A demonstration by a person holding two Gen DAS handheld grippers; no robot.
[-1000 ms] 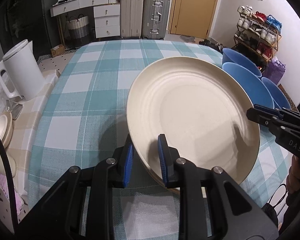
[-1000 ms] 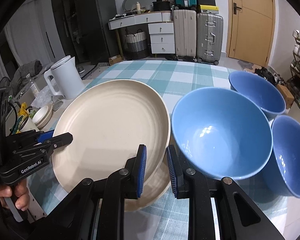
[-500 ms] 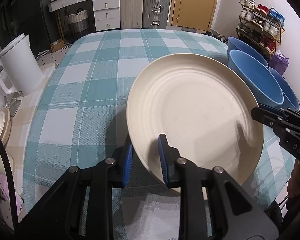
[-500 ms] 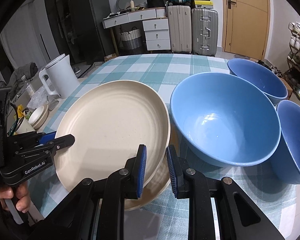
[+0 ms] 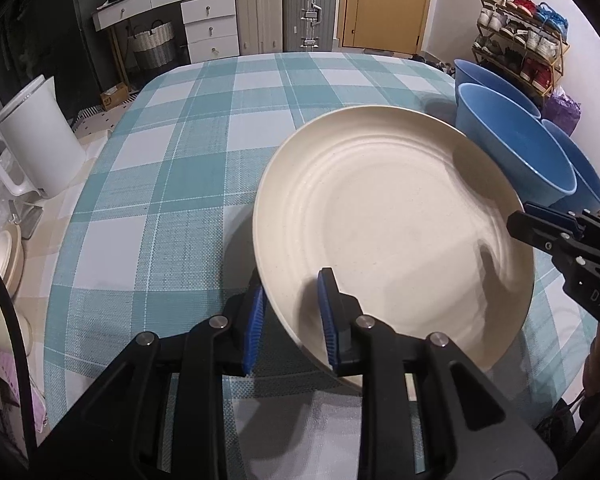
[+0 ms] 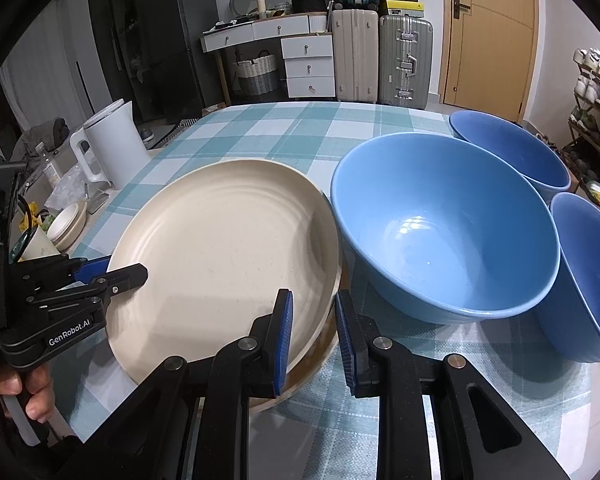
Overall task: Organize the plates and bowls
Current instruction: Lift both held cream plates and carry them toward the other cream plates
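Observation:
A cream plate point(image 5: 392, 232) lies over a second cream plate point(image 6: 320, 356) on the checked tablecloth; the lower one shows only as a rim. My left gripper point(image 5: 290, 320) is shut on the top plate's near rim. My right gripper point(image 6: 312, 336) straddles the plates' opposite rim with its jaws apart; it shows in the left wrist view point(image 5: 540, 228). The top plate point(image 6: 228, 256) rests low over the lower one. Three blue bowls stand right of the plates: a large near one point(image 6: 444, 224), one behind point(image 6: 508, 152), one at the right edge point(image 6: 588, 276).
A white kettle point(image 5: 32, 140) stands at the table's left edge, with small cream dishes point(image 6: 66, 224) and clutter beside it. Suitcases point(image 6: 384, 60), drawers and a door are behind the table. A shoe rack point(image 5: 520, 44) stands to the right.
The top plate has come down from a raised tilt to lie nearly flat on the lower plate. Both grippers moved down with it. The right jaws have opened a little.

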